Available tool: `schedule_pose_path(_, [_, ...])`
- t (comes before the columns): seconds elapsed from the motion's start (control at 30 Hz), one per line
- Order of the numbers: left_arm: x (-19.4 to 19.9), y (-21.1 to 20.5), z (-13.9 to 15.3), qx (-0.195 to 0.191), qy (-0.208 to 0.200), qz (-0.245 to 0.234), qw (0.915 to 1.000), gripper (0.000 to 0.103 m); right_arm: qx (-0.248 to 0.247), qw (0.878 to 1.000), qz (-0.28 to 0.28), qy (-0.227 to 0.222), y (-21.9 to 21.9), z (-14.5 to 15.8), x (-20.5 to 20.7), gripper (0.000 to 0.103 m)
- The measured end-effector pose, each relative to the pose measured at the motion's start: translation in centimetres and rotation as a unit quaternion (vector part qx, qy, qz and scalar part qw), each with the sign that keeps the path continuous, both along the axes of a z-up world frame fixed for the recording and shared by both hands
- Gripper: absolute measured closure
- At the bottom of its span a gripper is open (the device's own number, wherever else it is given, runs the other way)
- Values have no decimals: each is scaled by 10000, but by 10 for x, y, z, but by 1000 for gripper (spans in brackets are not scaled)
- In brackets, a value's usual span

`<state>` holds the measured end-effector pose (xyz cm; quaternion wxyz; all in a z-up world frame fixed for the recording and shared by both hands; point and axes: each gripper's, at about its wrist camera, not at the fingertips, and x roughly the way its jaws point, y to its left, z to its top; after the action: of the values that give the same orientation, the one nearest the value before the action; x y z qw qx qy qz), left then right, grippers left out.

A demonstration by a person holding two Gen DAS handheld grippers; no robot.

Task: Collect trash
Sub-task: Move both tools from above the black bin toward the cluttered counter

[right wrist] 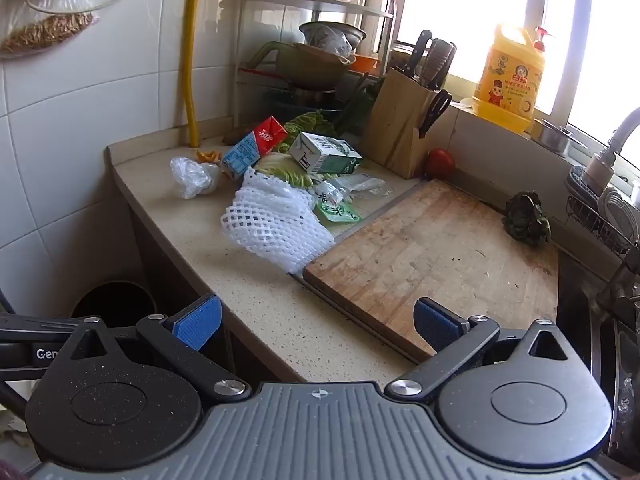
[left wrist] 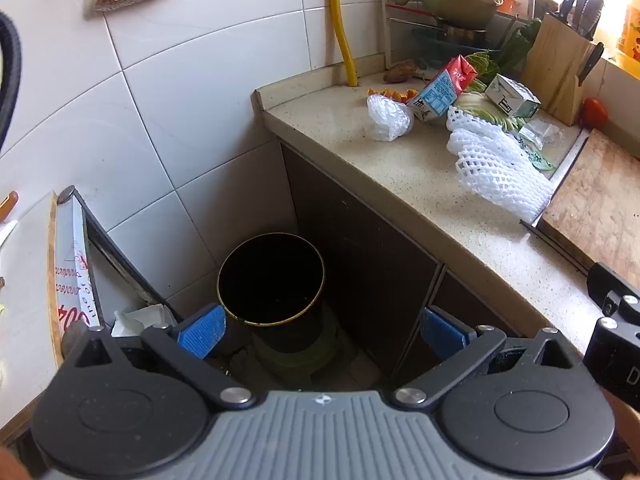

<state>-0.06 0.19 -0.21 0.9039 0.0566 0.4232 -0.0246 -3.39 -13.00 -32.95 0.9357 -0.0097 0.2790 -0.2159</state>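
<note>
Trash lies on the speckled counter (right wrist: 256, 300): a white foam net (right wrist: 272, 216) (left wrist: 496, 168), a crumpled clear bag (right wrist: 192, 176) (left wrist: 388, 116), a red and blue carton (right wrist: 254, 146) (left wrist: 442, 88), a white and green carton (right wrist: 324, 152) (left wrist: 512, 96) and a green wrapper (right wrist: 338, 210). A black bin (left wrist: 272, 280) (right wrist: 114, 304) stands on the floor beside the cabinet. My left gripper (left wrist: 322, 332) hangs open above the bin, empty. My right gripper (right wrist: 316, 326) is open over the counter's front edge, short of the net, holding nothing.
A wooden cutting board (right wrist: 440, 256) fills the counter's right side, with a wilted vegetable scrap (right wrist: 526, 218) on it. Behind stand a knife block (right wrist: 404, 128), a tomato (right wrist: 440, 163), a dish rack (right wrist: 312, 52) and a yellow detergent jug (right wrist: 510, 80). A sink (right wrist: 616, 360) lies at right.
</note>
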Motion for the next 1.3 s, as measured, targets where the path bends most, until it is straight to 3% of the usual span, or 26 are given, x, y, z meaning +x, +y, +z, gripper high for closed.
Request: schedule_pose_path(1.3, [14,6,0,-18,139,-102,9999,0,43,9999,-103,72,2,-2,6,0])
